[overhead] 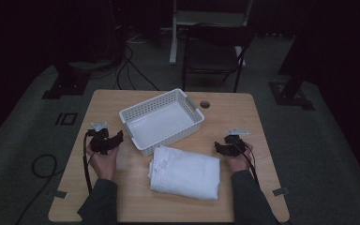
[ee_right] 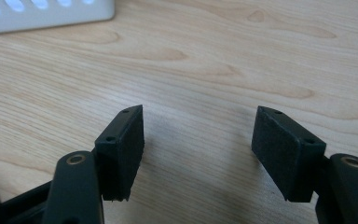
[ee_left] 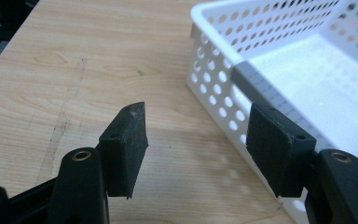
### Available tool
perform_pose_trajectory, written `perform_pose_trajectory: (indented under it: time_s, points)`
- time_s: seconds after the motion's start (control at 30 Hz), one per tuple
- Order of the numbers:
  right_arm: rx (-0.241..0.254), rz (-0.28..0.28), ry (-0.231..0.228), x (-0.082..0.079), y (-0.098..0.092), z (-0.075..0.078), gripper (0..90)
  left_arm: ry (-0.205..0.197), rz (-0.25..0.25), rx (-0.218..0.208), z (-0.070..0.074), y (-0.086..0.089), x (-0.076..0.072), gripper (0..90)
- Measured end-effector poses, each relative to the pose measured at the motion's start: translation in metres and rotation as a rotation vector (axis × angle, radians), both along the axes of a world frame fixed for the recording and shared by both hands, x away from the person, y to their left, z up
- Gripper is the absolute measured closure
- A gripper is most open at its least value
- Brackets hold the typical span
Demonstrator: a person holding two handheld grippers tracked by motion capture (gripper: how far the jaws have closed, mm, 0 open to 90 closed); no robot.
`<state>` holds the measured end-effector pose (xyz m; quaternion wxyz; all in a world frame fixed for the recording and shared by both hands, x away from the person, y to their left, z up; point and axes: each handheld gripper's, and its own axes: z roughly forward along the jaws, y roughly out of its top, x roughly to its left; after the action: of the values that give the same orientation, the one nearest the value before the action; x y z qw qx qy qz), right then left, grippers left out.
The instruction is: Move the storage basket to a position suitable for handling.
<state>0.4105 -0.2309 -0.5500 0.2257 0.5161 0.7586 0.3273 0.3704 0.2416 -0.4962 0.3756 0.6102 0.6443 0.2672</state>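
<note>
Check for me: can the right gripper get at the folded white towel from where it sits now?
Probably yes. The right gripper sits open on the table just beside the folded white towel, with bare wood between them. The basket lies farther off, out of the way.

Bare table (overhead: 243, 117) lies open ahead of the right gripper (overhead: 221, 148), its jaws apart over plain wood. The basket (overhead: 161, 120) stands mid-table, its near wall just beside the left gripper (overhead: 117, 138). The folded towel (overhead: 185, 172) lies between the two hands, touching the basket's near corner. Wood left of the basket is free.
</note>
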Motion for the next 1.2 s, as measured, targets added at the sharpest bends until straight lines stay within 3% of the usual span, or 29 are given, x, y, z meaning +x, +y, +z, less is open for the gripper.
perform_pose_trajectory:
  time_s: [0.13, 0.43, 0.93, 1.2]
  points:
    - [0.019, -0.002, -0.015, 0.001, -0.001, 0.006, 34.2, -0.021, -0.004, -0.013, 0.005, 0.000, -0.003, 37.3]
    - [0.030, -0.008, -0.050, 0.008, -0.002, 0.019, 34.2, -0.021, -0.019, -0.008, 0.007, -0.003, -0.005, 36.0]
    - [0.056, 0.002, -0.137, 0.026, 0.011, 0.057, 34.3, -0.036, -0.050, -0.021, 0.010, -0.009, -0.007, 35.3]
    - [0.081, 0.032, -0.137, 0.037, 0.019, 0.068, 39.0, -0.052, -0.081, -0.026, 0.014, -0.015, -0.012, 34.8]
